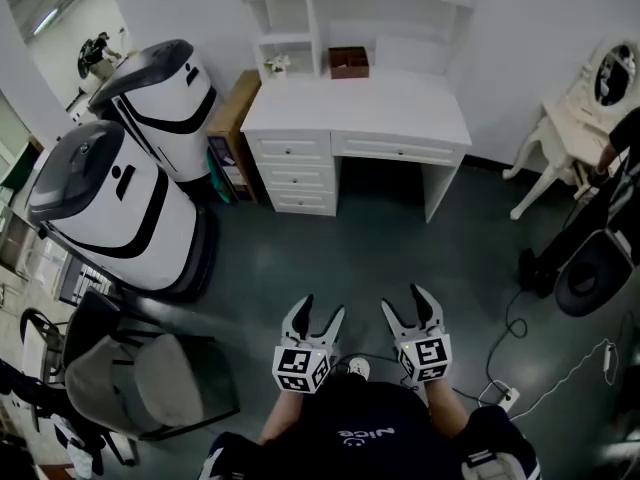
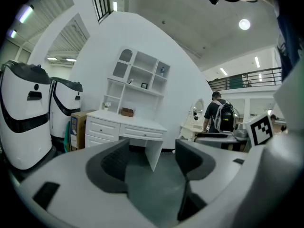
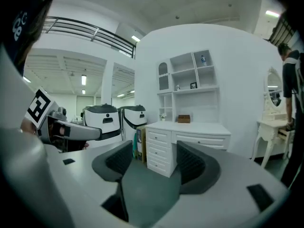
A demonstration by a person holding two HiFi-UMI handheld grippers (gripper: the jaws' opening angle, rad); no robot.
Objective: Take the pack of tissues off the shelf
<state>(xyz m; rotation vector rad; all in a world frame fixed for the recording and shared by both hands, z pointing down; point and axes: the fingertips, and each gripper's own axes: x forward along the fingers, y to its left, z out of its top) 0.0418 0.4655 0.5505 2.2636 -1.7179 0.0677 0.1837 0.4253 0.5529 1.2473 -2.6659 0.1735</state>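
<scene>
A white desk (image 1: pixel 357 123) with a hutch of shelves (image 1: pixel 300 18) stands across the dark floor, well ahead of both grippers. A brown box (image 1: pixel 348 62) sits on the desktop under the shelves, and a small pale thing (image 1: pixel 276 64) lies in the low left cubby. I cannot tell which one is the pack of tissues. My left gripper (image 1: pixel 322 308) and right gripper (image 1: pixel 404 301) hang side by side close to the person's body, both open and empty. The left gripper (image 2: pixel 151 163) looks toward the desk (image 2: pixel 128 125), and so does the right gripper (image 3: pixel 156 161), with the brown box (image 3: pixel 184 118) far off.
Two big white-and-black machines (image 1: pixel 115 203) (image 1: pixel 165 88) stand left of the desk, with a cardboard box (image 1: pixel 232 118) between them and it. A chair (image 1: pixel 140 378) is near left. A white vanity with mirror (image 1: pixel 590 98), a person (image 2: pixel 220 117) and floor cables (image 1: pixel 520 378) are at right.
</scene>
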